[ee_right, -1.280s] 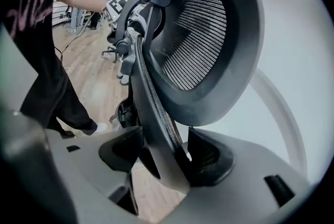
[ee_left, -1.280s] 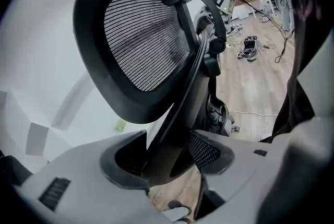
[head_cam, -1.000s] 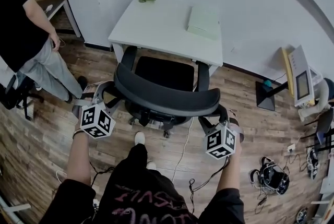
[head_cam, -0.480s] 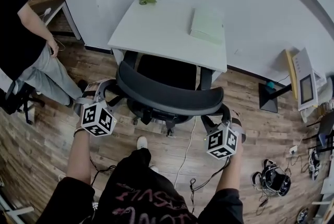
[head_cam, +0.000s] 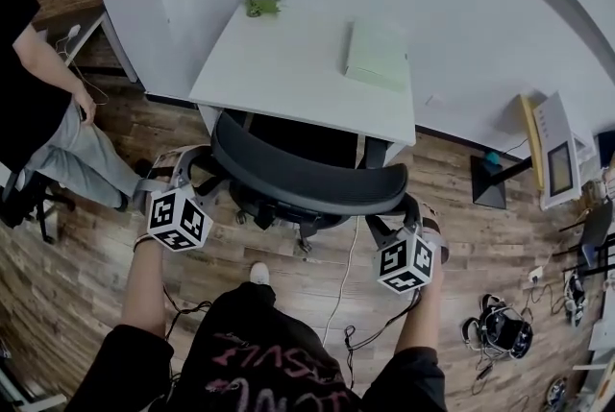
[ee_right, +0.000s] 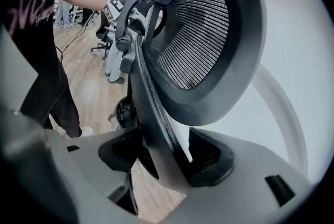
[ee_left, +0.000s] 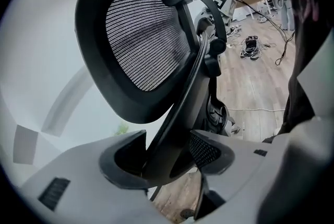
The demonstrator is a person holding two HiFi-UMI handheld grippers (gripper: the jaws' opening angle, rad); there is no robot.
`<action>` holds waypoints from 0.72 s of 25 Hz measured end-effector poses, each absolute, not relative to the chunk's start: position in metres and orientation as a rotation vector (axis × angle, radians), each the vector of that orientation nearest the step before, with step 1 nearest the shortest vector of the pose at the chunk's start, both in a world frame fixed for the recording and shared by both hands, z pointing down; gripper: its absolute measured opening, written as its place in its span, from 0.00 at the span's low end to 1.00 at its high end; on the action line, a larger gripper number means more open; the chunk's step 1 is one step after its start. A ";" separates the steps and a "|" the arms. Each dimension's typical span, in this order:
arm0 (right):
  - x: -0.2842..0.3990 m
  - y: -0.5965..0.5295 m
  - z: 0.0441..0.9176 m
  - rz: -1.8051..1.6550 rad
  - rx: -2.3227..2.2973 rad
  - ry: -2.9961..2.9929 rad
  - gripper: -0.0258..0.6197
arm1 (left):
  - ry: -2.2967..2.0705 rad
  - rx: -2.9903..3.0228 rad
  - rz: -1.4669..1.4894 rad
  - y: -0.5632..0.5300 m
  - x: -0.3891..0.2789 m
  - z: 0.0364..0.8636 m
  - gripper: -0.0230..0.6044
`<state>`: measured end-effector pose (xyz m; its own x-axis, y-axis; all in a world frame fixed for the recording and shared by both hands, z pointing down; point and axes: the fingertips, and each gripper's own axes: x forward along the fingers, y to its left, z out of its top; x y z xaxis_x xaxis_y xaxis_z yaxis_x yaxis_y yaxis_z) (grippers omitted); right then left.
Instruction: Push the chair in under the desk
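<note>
A black mesh-back office chair (head_cam: 306,178) stands at the front edge of the white desk (head_cam: 288,64), its seat mostly hidden beneath the desktop. My left gripper (head_cam: 190,175) is shut on the left end of the curved backrest, and my right gripper (head_cam: 408,216) is shut on the right end. In the left gripper view the backrest frame (ee_left: 180,92) runs between the jaws of the left gripper (ee_left: 167,157). In the right gripper view the backrest rim (ee_right: 151,97) is clamped the same way by the right gripper (ee_right: 164,157).
On the desk are a small plant (head_cam: 259,1) and a pale green box (head_cam: 377,55). A person (head_cam: 43,112) stands at left. Cables (head_cam: 338,276) trail on the wood floor; a black stand base (head_cam: 490,180), a screen device (head_cam: 557,149) and gear (head_cam: 495,328) lie at right.
The chair has rolled forward toward the wall; more of its seat is now beneath the desktop. Both grippers moved with it, still clamped on the backrest.
</note>
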<state>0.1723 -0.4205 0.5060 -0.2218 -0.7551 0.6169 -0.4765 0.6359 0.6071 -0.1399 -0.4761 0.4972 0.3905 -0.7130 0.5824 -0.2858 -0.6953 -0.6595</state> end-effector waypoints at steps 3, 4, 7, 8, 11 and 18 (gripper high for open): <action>0.173 -0.434 0.507 -0.349 0.985 -1.862 0.46 | 0.855 -2.198 -1.238 -0.490 -0.140 0.498 0.46; 0.172 -0.439 0.508 -0.344 0.984 -1.859 0.46 | 0.854 -2.199 -1.237 -0.494 -0.140 0.498 0.46; 0.174 -0.453 0.508 -0.329 0.988 -1.849 0.46 | 0.846 -2.206 -1.235 -0.509 -0.138 0.499 0.46; 0.175 -0.457 0.509 -0.325 0.990 -1.845 0.46 | 0.842 -2.209 -1.234 -0.514 -0.137 0.499 0.46; 0.176 -0.466 0.511 -0.312 0.998 -1.836 0.46 | 0.834 -2.216 -1.228 -0.524 -0.137 0.500 0.46; 0.182 -0.492 0.510 -0.300 1.007 -1.826 0.46 | 0.816 -2.221 -1.223 -0.552 -0.130 0.498 0.46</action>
<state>0.1822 -0.4917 0.5095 -0.1656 -0.7486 0.6420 -0.5035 0.6240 0.5976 -0.1297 -0.5519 0.4984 0.4249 -0.6936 0.5817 -0.2716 -0.7107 -0.6490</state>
